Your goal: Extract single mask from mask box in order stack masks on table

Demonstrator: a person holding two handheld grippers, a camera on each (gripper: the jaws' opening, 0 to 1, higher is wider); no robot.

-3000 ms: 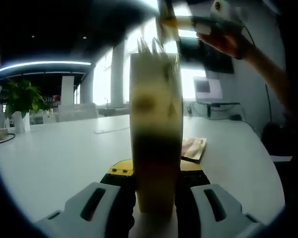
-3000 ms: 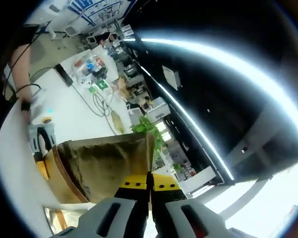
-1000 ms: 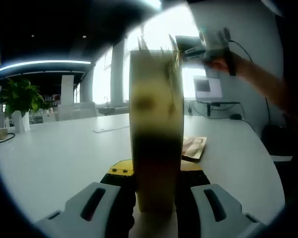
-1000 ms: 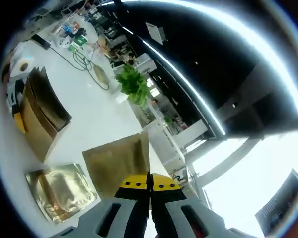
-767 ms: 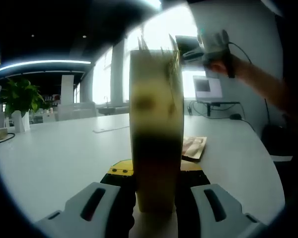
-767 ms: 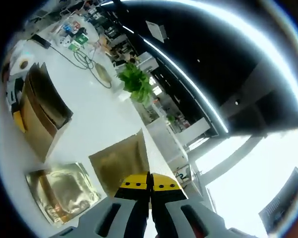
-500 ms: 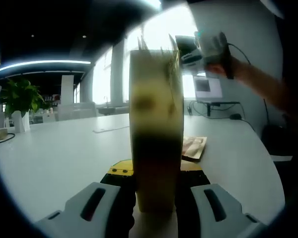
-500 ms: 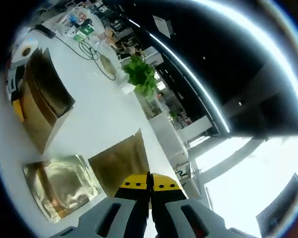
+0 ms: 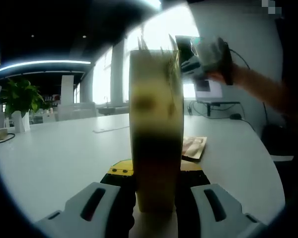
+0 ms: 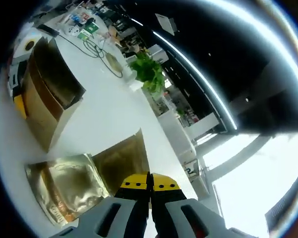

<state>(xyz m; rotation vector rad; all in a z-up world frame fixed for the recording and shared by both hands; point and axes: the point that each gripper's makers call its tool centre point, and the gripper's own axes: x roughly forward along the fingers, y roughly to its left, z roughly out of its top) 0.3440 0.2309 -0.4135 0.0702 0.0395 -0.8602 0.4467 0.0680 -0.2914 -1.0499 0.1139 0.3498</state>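
Observation:
A tall yellowish mask box (image 9: 155, 124) stands upright on the white table (image 9: 64, 148), with my left gripper (image 9: 155, 171) shut on its lower part. In the right gripper view the same open-topped box (image 10: 44, 94) is at the left. My right gripper (image 10: 150, 186) is shut on the edge of a flat gold mask packet (image 10: 121, 161), which hangs just above another gold packet (image 10: 64, 183) lying on the table. From the left gripper view, the right gripper (image 9: 201, 54) is in a person's hand, up beside the box top, and the lying packet (image 9: 193, 147) is to the right of the box.
A potted plant (image 9: 17, 101) stands at the far left of the table; the same plant (image 10: 149, 72) sits beyond the box. Cables and small items (image 10: 92, 37) lie at the far end. A monitor (image 9: 208, 89) and cables are at the table's right end.
The right gripper, with the gold packet in it, has come down and closer to the packet lying on the table. The box and left gripper have stayed put.

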